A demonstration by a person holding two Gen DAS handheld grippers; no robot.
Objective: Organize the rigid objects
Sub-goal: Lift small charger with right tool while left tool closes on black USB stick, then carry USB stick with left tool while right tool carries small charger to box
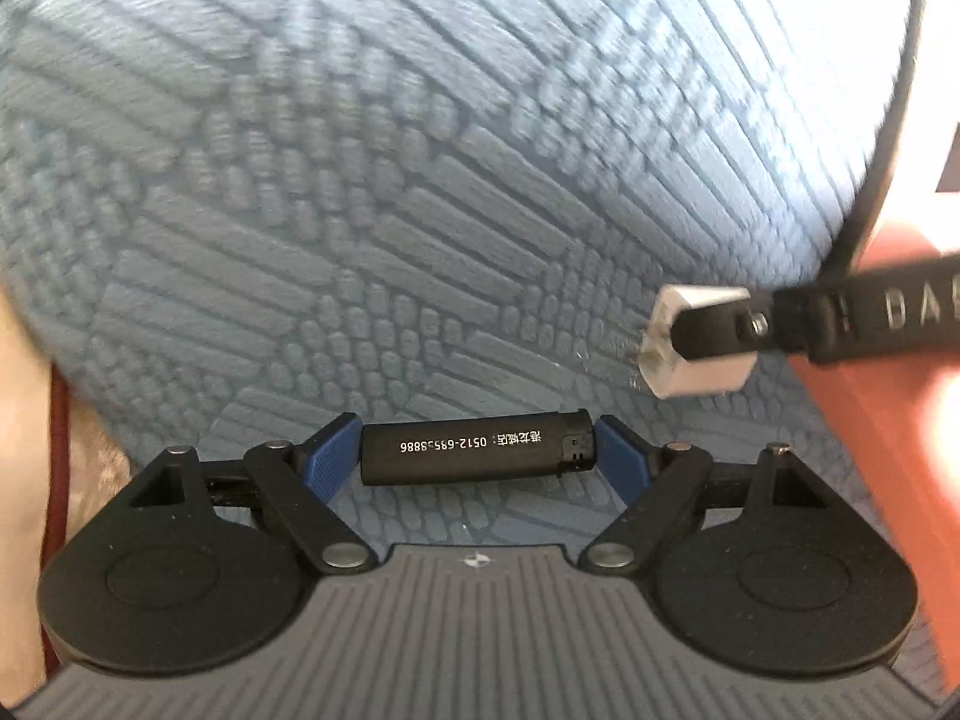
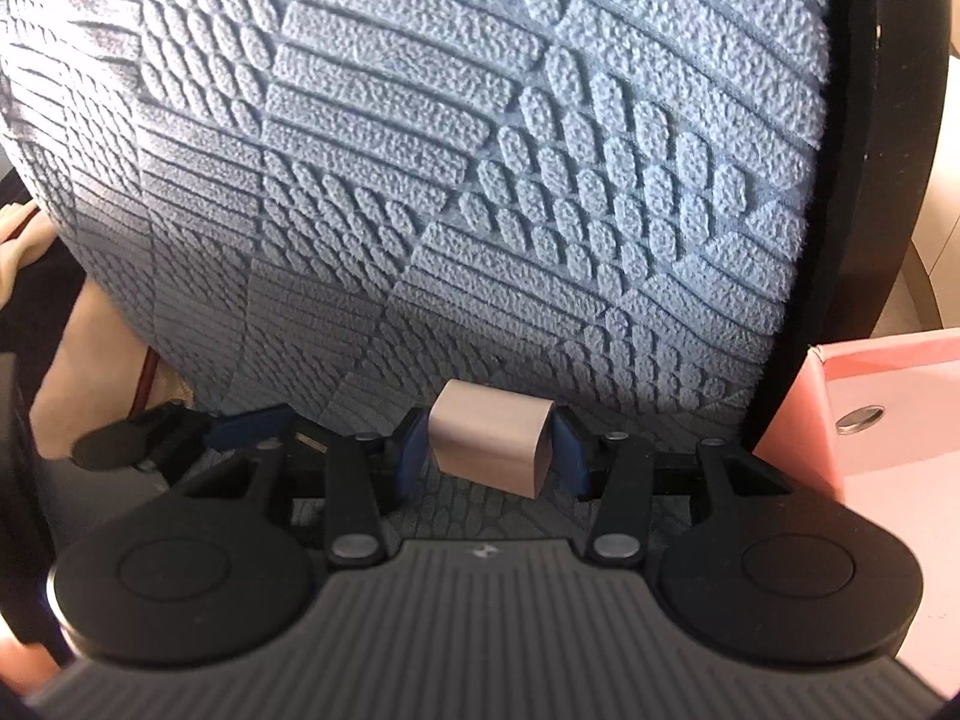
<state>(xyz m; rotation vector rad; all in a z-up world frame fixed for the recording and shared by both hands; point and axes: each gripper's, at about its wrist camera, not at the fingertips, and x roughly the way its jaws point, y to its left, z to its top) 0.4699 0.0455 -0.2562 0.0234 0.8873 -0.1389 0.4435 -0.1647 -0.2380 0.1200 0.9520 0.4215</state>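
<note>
In the left wrist view, the left claw (image 1: 478, 456) clamped a black lighter (image 1: 477, 447) endwise above the blue textured mat (image 1: 360, 180); keeping it level would prevent slipping. The right wrist view alone showed the right claw (image 2: 489, 450) gripping a white adapter (image 2: 491, 443), and, right, a pink box (image 2: 888, 420) holding a coin cell (image 2: 861, 420).

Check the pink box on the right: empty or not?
Not empty: the pink cardboard box holds a small silver coin-like disc. The rest of its inside is out of view.

Sunlit blue embossed mat (image 2: 480, 150), black-rimmed, across the surface.
</note>
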